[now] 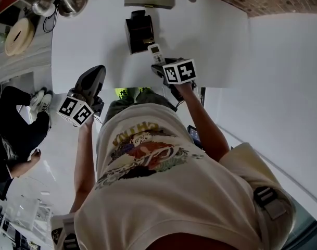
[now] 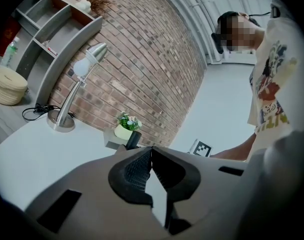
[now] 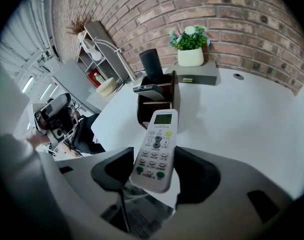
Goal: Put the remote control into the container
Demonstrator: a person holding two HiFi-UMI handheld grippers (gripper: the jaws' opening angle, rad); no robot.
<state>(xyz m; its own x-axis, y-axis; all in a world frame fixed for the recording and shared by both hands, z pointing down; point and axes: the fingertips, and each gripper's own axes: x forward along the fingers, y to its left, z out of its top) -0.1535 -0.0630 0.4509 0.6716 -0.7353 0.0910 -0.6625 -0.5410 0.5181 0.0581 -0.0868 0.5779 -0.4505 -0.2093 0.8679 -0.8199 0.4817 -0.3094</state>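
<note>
Right, writing first: my white cotton T-shirt (image 1: 163, 191) has a printed graphic w/ the word YOUTH, upside down in the head view just below frame ctr. On the slim white plastic remote control (image 3: 154, 151) the button captions are too small to read. Its pale green screen shows no digits I can make out. Two green buttons sit at its near end.

My R gripper (image 3: 152, 174) is clenched on that remote: dark pads press its two long edges at the green-button half, button face toward the camera. The long axis runs bottom to top in the R gripper view, leaning slightly right. The screen end points up-frame at the dark brown wooden box container (image 3: 159, 101) w/ open compartments, upper ctr of frame. That end overlaps the container's front in the picture; touching or not, can't tell. In the head view the remote slants up-left from the gripper, tip just beside the container's lower right corner, over the white tabletop (image 1: 215, 40). A black cylinder (image 3: 151, 64) stands at the container's far end & a flat dark device (image 3: 151, 89) lies across its top.

My L gripper (image 2: 151, 156) sits lower ctr of its own view, jaws closed together tip to tip, nothing btwn them, red-brown brick wall (image 2: 152, 59) beyond.
</note>
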